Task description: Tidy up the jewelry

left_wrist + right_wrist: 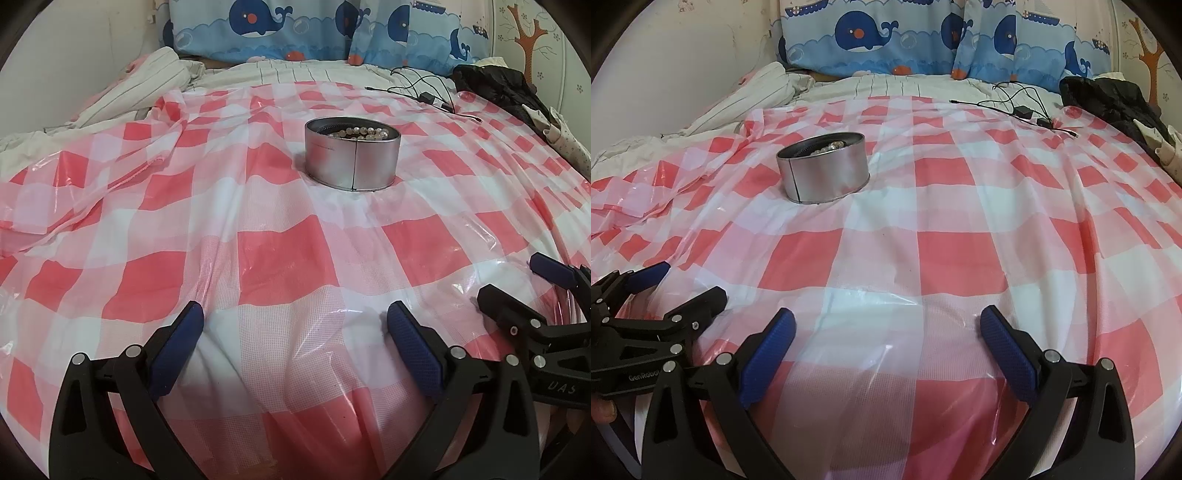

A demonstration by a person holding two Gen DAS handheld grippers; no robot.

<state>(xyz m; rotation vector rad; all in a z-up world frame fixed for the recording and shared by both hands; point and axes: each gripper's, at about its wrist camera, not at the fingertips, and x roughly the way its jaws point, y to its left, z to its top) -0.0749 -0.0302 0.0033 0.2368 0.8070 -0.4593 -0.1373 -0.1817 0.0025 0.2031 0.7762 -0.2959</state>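
**Beads in the tin, both grippers idle at the near edge**

A round metal tin [352,157] stands on the red-and-white checked plastic sheet [277,258] spread over the bed, roughly midway up the sheet and well apart from both tools. A string of pale beads [360,132] lies inside it, just showing above the rim; how much else is in there is hidden by the wall of the tin. No other jewelry shows on the sheet, so the sorting looks either finished or not yet begun; I cannot tell which.

The left gripper [295,325] hovers low over the near edge of the bed, jaws spread wide, holding nothing. The right gripper [886,328] sits beside it, equally wide and bare.

Any next move would call for a long forward reach to the tin, then a narrow, careful pinch, since beads roll and slip.
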